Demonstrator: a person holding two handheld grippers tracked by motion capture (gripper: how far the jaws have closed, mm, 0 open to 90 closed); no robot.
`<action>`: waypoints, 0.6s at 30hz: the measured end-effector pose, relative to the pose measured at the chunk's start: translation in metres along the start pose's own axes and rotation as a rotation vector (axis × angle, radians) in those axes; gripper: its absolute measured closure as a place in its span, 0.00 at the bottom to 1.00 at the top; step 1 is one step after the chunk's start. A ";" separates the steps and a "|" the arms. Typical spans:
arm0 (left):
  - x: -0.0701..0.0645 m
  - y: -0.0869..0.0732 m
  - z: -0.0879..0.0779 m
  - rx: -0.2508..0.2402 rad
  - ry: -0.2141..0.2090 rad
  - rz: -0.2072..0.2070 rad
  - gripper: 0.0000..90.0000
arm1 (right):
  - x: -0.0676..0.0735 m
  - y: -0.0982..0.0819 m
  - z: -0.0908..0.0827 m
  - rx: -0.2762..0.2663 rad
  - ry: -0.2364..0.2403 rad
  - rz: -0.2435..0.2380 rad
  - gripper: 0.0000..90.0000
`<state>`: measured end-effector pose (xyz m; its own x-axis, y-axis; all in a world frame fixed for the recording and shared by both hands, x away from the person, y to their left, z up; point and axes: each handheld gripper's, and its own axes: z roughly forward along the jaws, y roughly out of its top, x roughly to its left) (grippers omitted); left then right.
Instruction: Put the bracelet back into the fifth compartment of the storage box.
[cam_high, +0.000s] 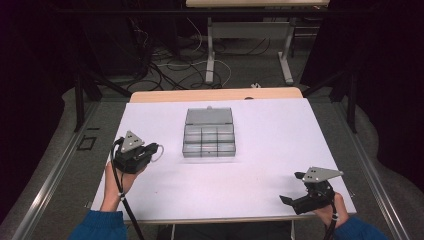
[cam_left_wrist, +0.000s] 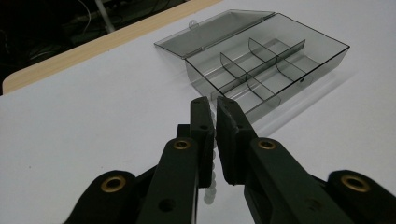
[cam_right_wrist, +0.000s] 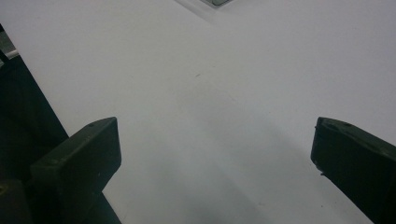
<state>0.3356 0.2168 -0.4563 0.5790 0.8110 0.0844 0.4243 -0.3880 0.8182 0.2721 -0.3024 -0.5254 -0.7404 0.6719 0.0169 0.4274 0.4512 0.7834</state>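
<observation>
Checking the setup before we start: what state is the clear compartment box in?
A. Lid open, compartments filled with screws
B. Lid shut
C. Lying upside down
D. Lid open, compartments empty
D: the left gripper view shows the box with its lid folded back and bare compartments.

In the right gripper view the picture's top edge cuts off all but a corner of the clear organizer box (cam_right_wrist: 215, 2). In the high view the box's compartments (cam_high: 208, 140) are too small to tell any contents.
</observation>
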 end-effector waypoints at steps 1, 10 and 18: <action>-0.001 0.001 0.001 -0.004 0.002 -0.002 0.95 | 0.000 0.000 0.000 -0.001 0.001 0.001 0.01; -0.001 0.008 0.003 -0.018 -0.005 0.008 0.95 | 0.000 0.000 0.000 -0.006 -0.002 0.000 0.01; -0.005 0.017 0.008 -0.028 -0.022 0.025 0.95 | 0.000 0.000 0.000 -0.007 -0.002 0.001 0.01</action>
<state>0.3453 0.2027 -0.4471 0.6041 0.7915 0.0928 0.3903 -0.3954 0.8315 0.2718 -0.3025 -0.5253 -0.7391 0.6734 0.0165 0.4243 0.4464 0.7878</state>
